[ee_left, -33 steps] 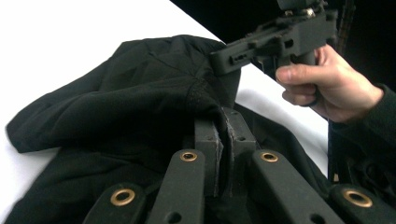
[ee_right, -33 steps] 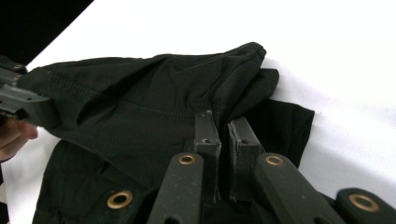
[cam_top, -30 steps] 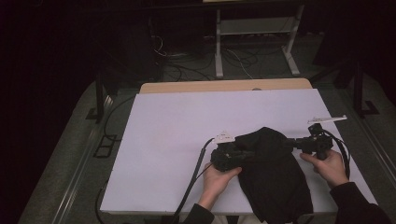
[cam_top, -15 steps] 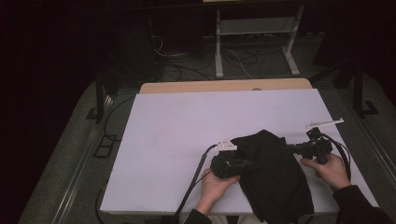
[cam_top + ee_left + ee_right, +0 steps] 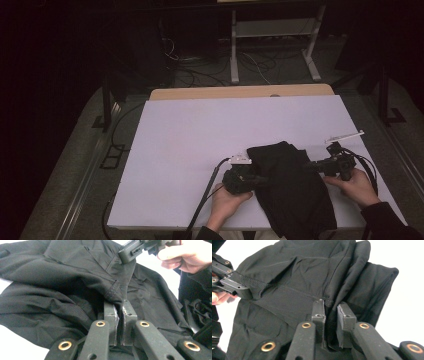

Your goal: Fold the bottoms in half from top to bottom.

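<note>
One black garment (image 5: 292, 192) lies at the table's (image 5: 190, 145) near right edge, between two grippers. The left gripper (image 5: 120, 305) is clamped on a fold. The right gripper's (image 5: 331, 305) jaws have just been opening, with cloth between them, pads loosened.

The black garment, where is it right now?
In the high view the black garment lies on the white table's near right part, between the left gripper and right gripper.
</note>
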{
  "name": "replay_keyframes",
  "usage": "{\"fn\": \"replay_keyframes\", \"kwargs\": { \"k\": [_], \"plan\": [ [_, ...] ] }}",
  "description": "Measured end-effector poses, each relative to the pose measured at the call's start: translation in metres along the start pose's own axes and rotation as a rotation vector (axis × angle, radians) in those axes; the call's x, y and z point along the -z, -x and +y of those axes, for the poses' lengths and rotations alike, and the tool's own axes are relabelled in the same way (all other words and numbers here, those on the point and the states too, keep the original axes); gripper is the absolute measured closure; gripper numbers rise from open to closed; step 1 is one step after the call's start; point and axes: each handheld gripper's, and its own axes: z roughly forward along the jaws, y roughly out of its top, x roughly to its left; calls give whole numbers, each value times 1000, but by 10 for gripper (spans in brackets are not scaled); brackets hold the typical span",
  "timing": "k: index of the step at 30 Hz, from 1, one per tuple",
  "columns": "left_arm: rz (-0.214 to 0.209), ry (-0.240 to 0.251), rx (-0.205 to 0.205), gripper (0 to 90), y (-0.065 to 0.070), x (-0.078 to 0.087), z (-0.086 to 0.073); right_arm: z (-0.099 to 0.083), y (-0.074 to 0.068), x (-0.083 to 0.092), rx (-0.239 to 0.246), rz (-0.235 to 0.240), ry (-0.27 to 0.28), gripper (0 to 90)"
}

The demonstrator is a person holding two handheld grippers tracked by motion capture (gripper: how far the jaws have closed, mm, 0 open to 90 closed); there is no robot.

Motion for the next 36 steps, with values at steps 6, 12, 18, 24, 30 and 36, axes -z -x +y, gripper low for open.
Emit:
{"fn": "replay_keyframes", "kwargs": {
  "k": [6, 12, 18, 24, 30, 36],
  "plan": [
    [-2, -21, -10, 842, 0, -3, -2, 2, 1, 8, 7, -33, 21, 556],
    [-5, -25, -9, 842, -1, -3, -2, 9, 1, 13, 23, -10, 57, 337],
    [1, -22, -13, 843, -1, -3, -2, 19, -2, 15, 44, -24, 82, 107],
    [4, -22, -14, 843, 0, -3, -2, 29, -5, 19, 72, -21, 128, 6],
    [15, -29, -24, 843, 2, -4, -1, 43, -8, 14, 99, -13, 138, 5],
    [18, -30, -30, 843, 3, -4, 0, 53, -12, 4, 116, -21, 117, 5]
  ]
}}
